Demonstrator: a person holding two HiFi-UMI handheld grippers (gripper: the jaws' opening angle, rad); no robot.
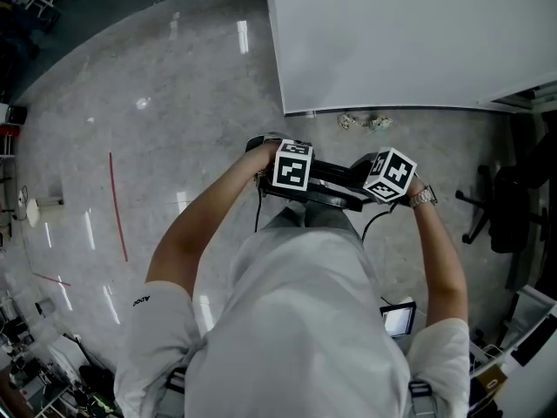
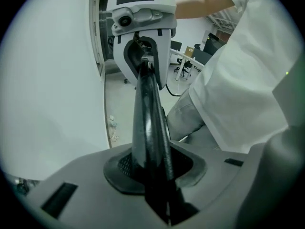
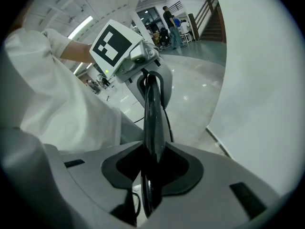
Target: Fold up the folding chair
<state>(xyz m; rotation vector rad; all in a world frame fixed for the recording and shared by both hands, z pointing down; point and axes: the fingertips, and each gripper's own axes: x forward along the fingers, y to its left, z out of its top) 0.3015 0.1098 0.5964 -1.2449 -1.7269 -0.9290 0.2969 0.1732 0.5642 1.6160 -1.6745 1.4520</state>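
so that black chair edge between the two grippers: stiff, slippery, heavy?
Likely stiff: the chair edge runs straight from the left gripper to the right gripper, no sag. Possibly slippery: it looks glossy, with highlights along it. It's a thin edge, so it may pivot in a grip. Weight: unclear, the rest is hidden.

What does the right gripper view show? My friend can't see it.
The right gripper clamps a thin black chair bar, which runs up to the left gripper, topped by a marker cube. A person's white shirt fills the left; a white panel fills the right.
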